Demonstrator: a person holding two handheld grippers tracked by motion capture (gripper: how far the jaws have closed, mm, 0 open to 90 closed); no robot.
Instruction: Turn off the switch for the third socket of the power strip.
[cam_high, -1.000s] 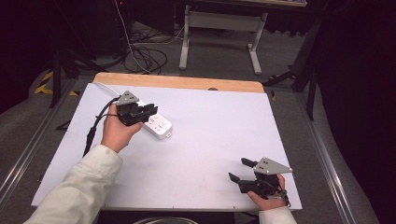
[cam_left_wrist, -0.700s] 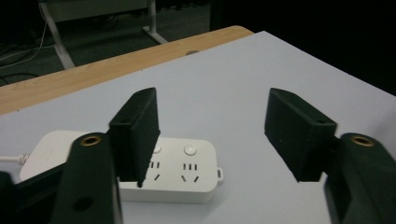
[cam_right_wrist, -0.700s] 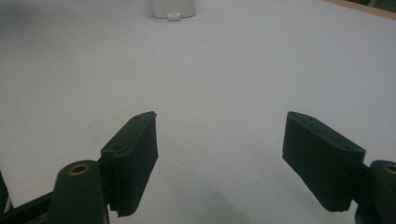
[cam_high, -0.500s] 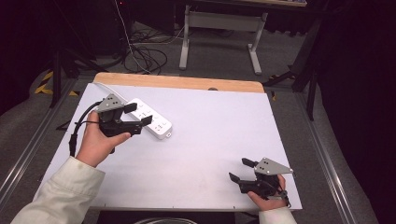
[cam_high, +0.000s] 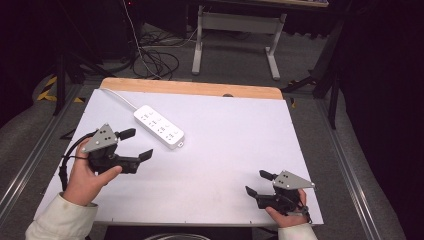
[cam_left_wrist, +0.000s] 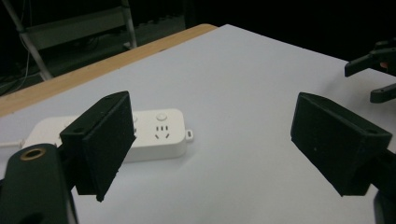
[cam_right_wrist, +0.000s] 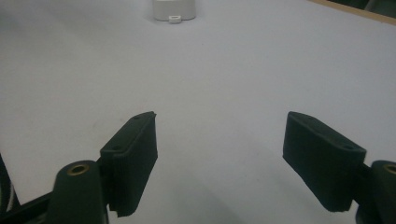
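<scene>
A white power strip (cam_high: 159, 126) lies flat on the white table top (cam_high: 225, 140), toward the back left, its white cord running off to the far left corner. My left gripper (cam_high: 136, 144) is held above the table's left side, just short of the strip's near end, jaws wide open and empty. In the left gripper view the power strip (cam_left_wrist: 154, 135) lies beyond the left jaw, with the left gripper (cam_left_wrist: 224, 149) open. My right gripper (cam_high: 257, 183) rests near the front right edge, open, nothing between its jaws. In the right gripper view the right gripper (cam_right_wrist: 219, 158) faces the power strip's end (cam_right_wrist: 173, 9) far ahead.
A wooden strip (cam_high: 190, 88) borders the table's far edge. Beyond it stand a grey table frame (cam_high: 235, 35) and loose cables (cam_high: 155, 55) on the floor. The other gripper's jaws (cam_left_wrist: 376, 70) show at the right edge of the left gripper view.
My left gripper let go of the power strip and drew back toward the front left, jaws open. The strip stays on the table. The right gripper has not moved.
</scene>
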